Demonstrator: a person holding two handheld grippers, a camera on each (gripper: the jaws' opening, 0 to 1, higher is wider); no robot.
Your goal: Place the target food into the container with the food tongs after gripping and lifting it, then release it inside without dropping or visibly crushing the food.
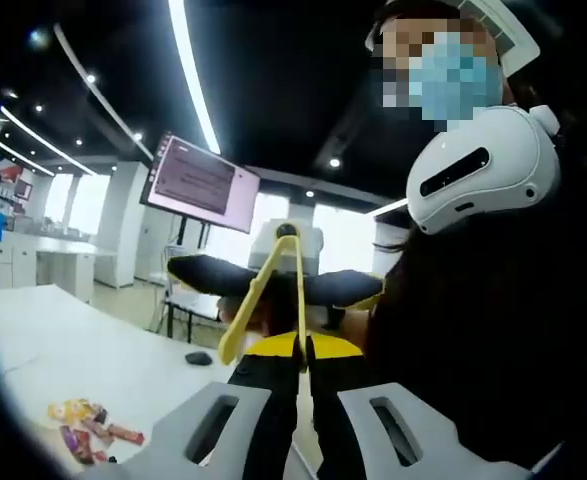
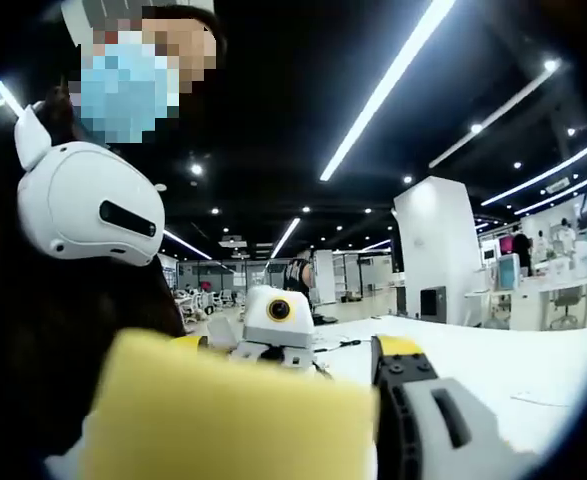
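Note:
My left gripper is shut on the handle end of yellow food tongs, which rise from between its jaws and point away from me. Small wrapped snacks lie on the white table at the lower left, well below the tongs. Beyond the tongs the other gripper faces me. In the right gripper view, a blurred yellow foam-like block lies against the right jaw's inner face and hides the left jaw. Past it the left gripper shows.
A person in a face mask with a white headset stands close behind both grippers. A wall screen hangs at the back. A dark mouse-like object rests on the table. More white table stretches right.

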